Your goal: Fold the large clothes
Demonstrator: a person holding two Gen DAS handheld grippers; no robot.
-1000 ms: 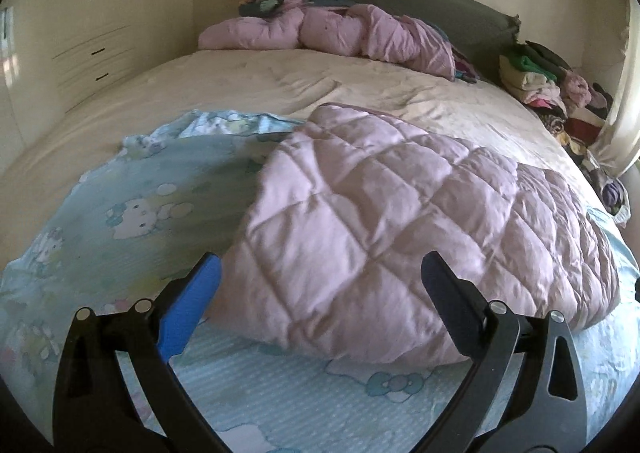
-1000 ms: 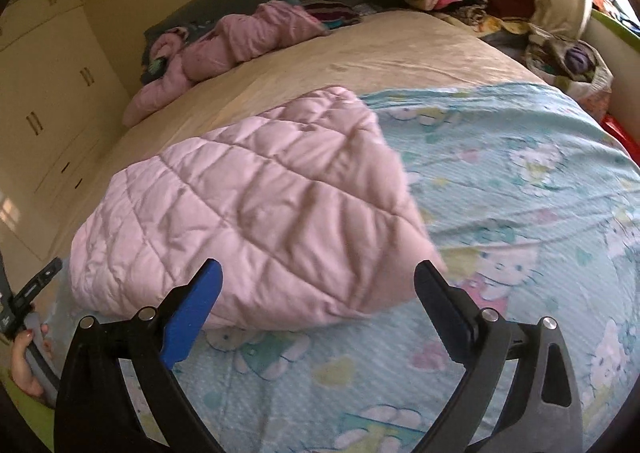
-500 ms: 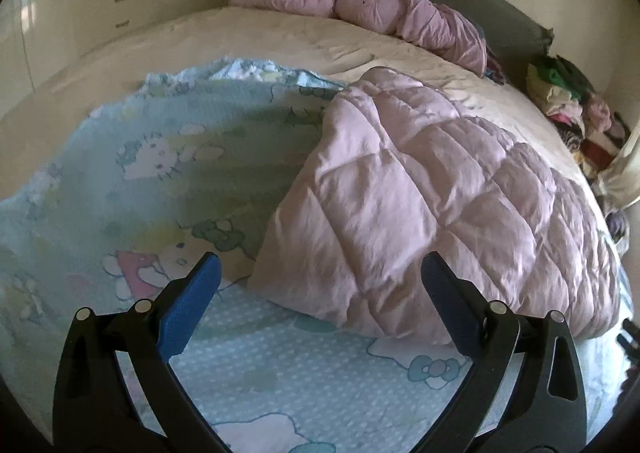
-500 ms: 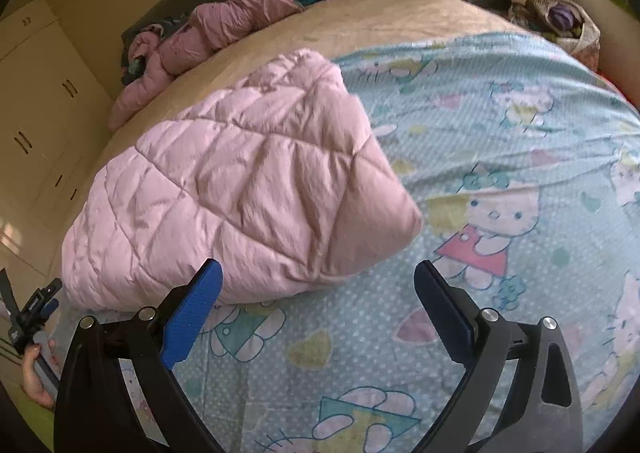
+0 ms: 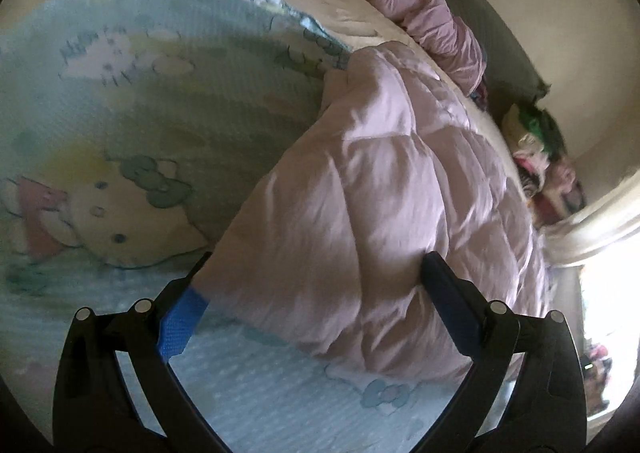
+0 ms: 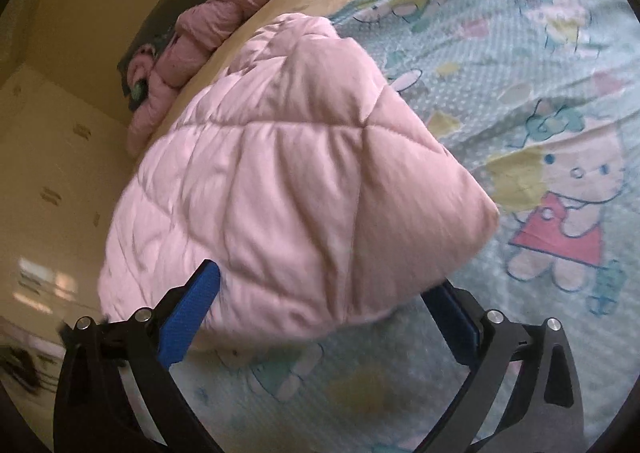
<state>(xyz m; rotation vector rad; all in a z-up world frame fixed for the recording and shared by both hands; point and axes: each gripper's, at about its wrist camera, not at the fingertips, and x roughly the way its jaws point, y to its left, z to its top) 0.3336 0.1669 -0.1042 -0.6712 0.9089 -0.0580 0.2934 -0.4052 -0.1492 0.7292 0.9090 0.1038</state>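
Two grippers, both with jaws spread wide and holding nothing, are closing on the pink quilted jacket (image 5: 384,213), which lies already bunched over itself on the cartoon-print sheet (image 5: 120,113) of the bed. My left gripper (image 5: 316,273) faces one near corner, my right gripper (image 6: 324,285) the other. I judge the next step is pinching that near edge. I would slide each lower finger under the padding, bite the full thickness, and close both together so the slippery shell lifts evenly.
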